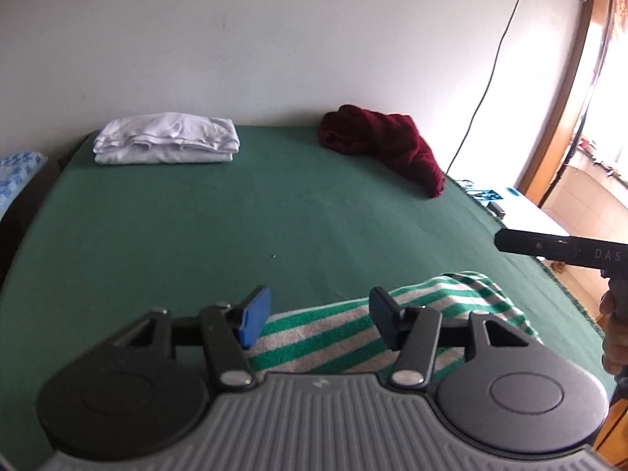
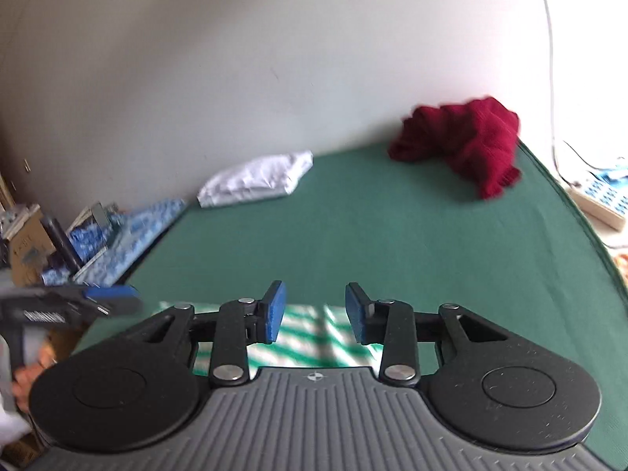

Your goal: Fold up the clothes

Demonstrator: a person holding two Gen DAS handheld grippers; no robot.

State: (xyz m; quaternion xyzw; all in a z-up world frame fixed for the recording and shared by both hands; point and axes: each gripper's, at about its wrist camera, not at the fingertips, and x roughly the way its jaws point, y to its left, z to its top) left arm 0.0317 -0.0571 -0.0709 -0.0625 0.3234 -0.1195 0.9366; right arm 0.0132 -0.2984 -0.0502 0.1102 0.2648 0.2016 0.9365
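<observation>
Striped garment (image 1: 353,333); claw (image 1: 549,245) marked "DAS"

Our left claw (image 1: 320,320) and right claw (image 2: 316,312) share black linkage arms, silver pivot screws, blue pads (image 2: 274,312), and ribbed grey housings.

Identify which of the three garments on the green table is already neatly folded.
The white garment, stacked flat at the far left. The dark red garment is crumpled, and the green-striped garment lies rumpled nearest the camera.
</observation>
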